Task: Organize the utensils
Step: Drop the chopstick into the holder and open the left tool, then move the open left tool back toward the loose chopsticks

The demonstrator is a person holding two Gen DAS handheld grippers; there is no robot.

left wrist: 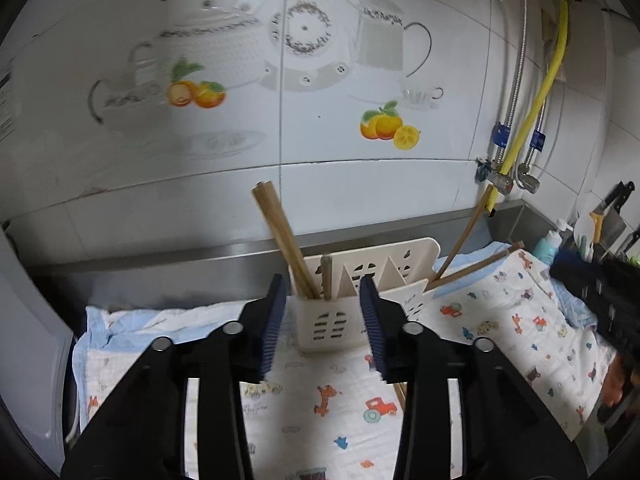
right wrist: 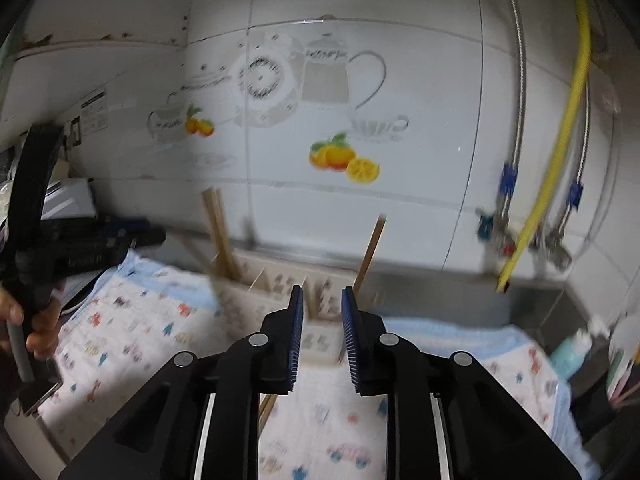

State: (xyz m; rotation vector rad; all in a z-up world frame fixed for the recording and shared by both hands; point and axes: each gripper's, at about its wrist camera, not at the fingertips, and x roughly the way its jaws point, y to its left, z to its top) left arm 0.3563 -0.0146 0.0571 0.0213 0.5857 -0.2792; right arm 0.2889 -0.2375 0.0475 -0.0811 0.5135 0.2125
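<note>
Six chopsticks [left wrist: 280,236], one holder [left wrist: 360,300], one patterned cloth [left wrist: 500,320], two knives [left wrist: 612,212].

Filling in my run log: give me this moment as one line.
left gripper: open, empty | right gripper: open, empty | chopsticks: leaning in holder end slot | holder: on patterned cloth

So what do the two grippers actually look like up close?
The left gripper and the right gripper match: black angular linkage arms with round silver pivot pins, and dark blue ribbed pads lining each finger's inner face. No cables or printed markings are visible.
</note>
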